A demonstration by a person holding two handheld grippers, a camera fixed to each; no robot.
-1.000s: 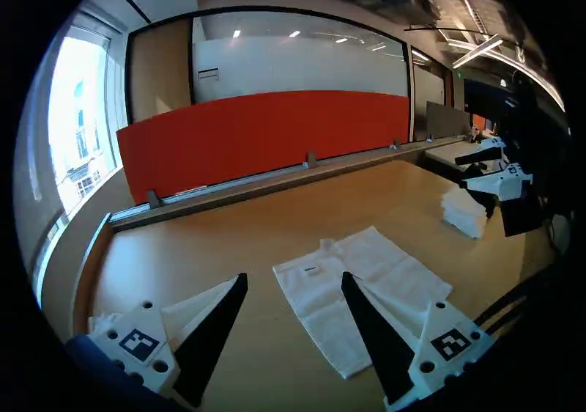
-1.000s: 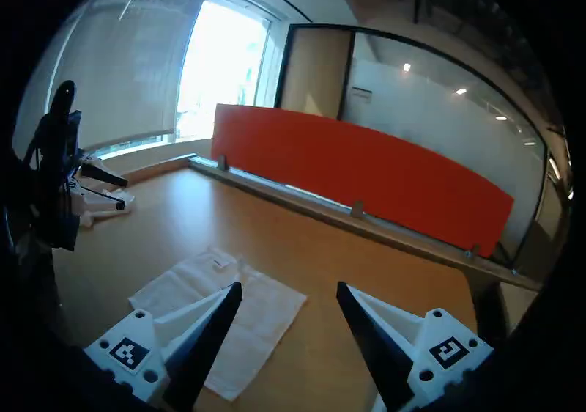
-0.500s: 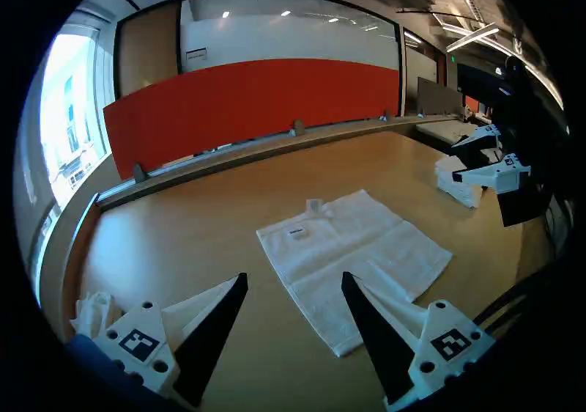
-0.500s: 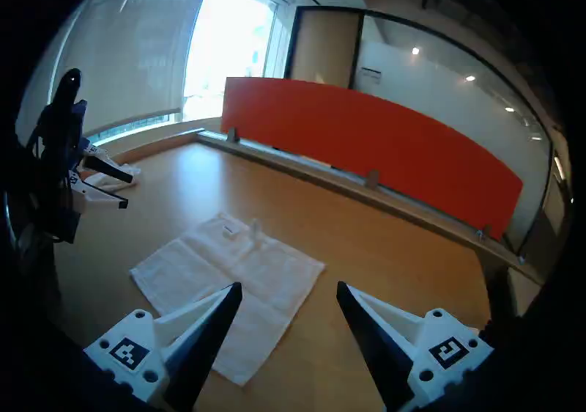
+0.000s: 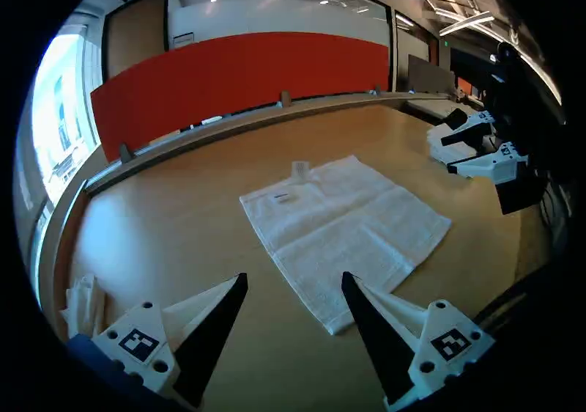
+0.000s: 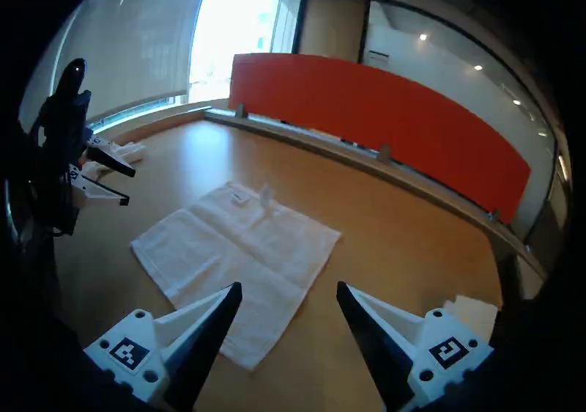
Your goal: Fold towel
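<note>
One flat white terry towel (image 5: 344,221) on wooden table (image 5: 183,214); left gripper (image 5: 293,276), right gripper (image 6: 287,285) both wide

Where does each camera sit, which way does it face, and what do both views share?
Left gripper view: on the left gripper, facing the towel, table and orange divider; own open fingers below, right gripper at the picture's right edge.
Right gripper view: on the right gripper, facing the towel and window; own open fingers below, left gripper at the picture's left edge.
Shared: towel, table, divider.

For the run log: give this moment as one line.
stage: pre-grasp | towel: flat, unfolded | left gripper: open, empty | right gripper: open, empty
</note>
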